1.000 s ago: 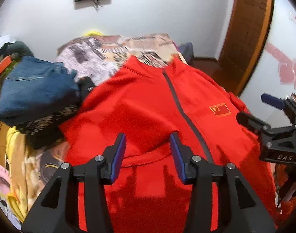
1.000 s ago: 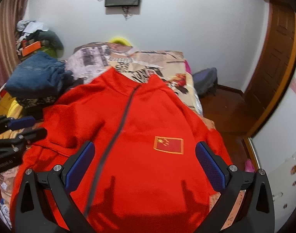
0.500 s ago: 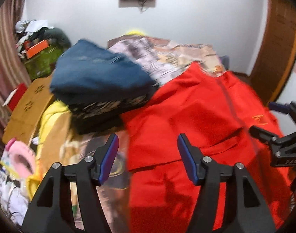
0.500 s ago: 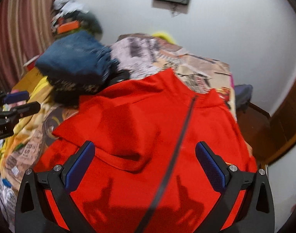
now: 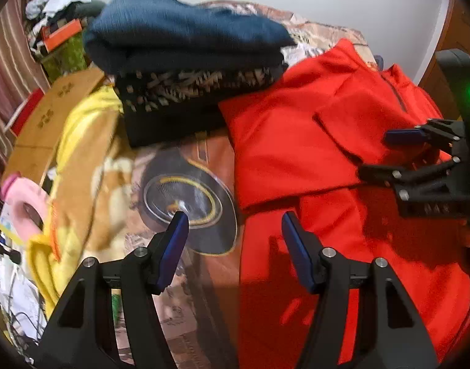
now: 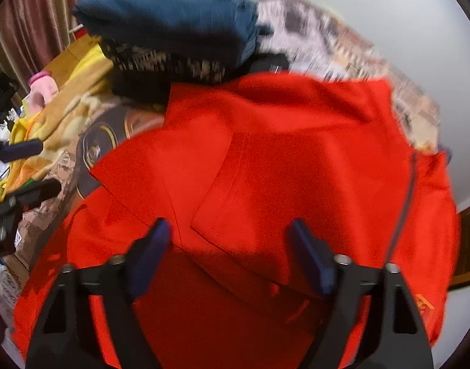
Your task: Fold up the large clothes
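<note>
The red jacket lies spread on the bed with one sleeve folded across its chest, beside a stack of folded clothes. The right tongs hang over that sleeve, their jaws just narrowed yet pinching nothing, while the left tongs stand spread and empty astride the jacket's edge.
</note>
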### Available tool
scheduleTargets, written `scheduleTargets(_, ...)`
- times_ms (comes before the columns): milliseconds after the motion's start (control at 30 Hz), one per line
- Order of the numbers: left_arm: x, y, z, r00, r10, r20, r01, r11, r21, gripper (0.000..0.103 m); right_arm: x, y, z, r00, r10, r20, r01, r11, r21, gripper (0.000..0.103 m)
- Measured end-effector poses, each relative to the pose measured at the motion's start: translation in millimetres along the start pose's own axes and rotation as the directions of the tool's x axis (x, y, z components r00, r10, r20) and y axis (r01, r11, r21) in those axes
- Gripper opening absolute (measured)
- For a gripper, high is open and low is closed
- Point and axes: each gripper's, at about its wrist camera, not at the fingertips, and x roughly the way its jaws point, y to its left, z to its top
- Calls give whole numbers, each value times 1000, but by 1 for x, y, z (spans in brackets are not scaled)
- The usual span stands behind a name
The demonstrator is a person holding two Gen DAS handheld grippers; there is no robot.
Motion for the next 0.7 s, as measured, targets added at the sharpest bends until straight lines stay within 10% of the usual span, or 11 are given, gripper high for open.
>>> scheduleTargets(100,12,2,-4,999,-11,-31,10,1000,-12,62,6,-9,-1,998,64,-12,-63,997,45,63)
scheduleTargets(367,30,-4,-13,996,-42,-79,39,998,-41,62,1,-29,1,990,139,-6,-138,985,106,8)
scheduleTargets(700,24,-15,3,995,-78,-62,75,996,-38,62,-61,-69,3,980,36,197,-78,975,208,6)
